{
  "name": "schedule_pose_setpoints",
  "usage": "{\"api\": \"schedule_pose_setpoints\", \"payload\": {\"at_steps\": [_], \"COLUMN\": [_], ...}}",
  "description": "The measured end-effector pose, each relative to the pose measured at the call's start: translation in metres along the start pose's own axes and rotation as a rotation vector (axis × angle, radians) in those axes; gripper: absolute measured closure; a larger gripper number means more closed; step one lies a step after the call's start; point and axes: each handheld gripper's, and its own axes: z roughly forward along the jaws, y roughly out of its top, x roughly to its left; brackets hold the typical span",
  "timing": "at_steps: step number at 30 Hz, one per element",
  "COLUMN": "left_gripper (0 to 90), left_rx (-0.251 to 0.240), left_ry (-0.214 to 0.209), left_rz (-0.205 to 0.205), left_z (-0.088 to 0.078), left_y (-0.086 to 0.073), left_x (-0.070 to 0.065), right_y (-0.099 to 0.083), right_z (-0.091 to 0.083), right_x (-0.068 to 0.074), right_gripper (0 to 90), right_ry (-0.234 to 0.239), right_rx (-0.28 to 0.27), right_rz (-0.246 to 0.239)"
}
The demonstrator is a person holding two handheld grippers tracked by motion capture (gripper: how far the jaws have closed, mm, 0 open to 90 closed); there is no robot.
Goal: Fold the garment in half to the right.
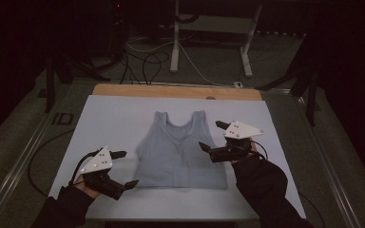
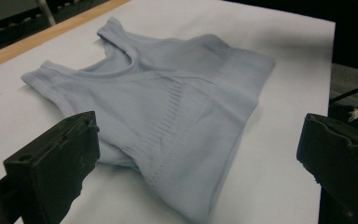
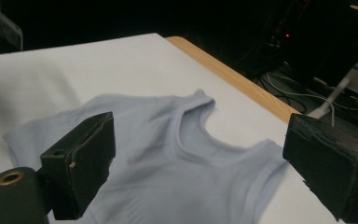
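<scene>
A pale blue sleeveless top (image 1: 180, 152) lies flat on the white sheet (image 1: 114, 118) that covers the table, straps toward the far edge, hem toward me. My left gripper (image 1: 126, 168) is open just off the top's near left corner, its jaws wide apart with nothing between them. My right gripper (image 1: 213, 135) is open at the top's right side near the armhole, not gripping the fabric. In the left gripper view the top (image 2: 168, 107) spreads out beyond the jaws. In the right gripper view the neckline and straps (image 3: 191, 135) lie between the jaws.
The wooden table edge (image 1: 176, 91) runs along the far side of the sheet. Beyond it stand a white desk frame (image 1: 214, 38) and loose cables (image 1: 147, 61) on the floor. Dark stands flank the table at left and right.
</scene>
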Motion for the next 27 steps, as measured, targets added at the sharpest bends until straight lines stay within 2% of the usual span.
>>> {"api": "schedule_pose_setpoints", "payload": {"at_steps": [6, 9, 10, 15, 27], "left_gripper": [0.6, 0.6, 0.6, 0.6, 0.6], "left_rx": [0.012, 0.015, 0.017, 0.029, 0.048], "left_ry": [0.008, 0.038, 0.047, 0.063, 0.065], "left_rz": [-0.003, 0.001, -0.009, -0.017, -0.038], "left_z": [0.004, 0.006, 0.007, 0.010, 0.022], "left_y": [0.003, 0.005, 0.005, 0.006, 0.009], "left_x": [0.000, -0.002, -0.002, -0.003, -0.012], "right_y": [0.013, 0.017, 0.018, 0.023, 0.039], "right_z": [0.017, 0.027, 0.030, 0.044, 0.080], "right_x": [-0.001, -0.002, -0.002, -0.005, -0.009], "right_gripper": [9.3, 9.3, 9.3, 9.3, 9.3], "right_ry": [0.021, 0.036, 0.038, 0.050, 0.078], "right_rx": [0.007, 0.010, 0.013, 0.020, 0.033], "right_rz": [-0.017, -0.017, -0.016, -0.013, -0.009]}}
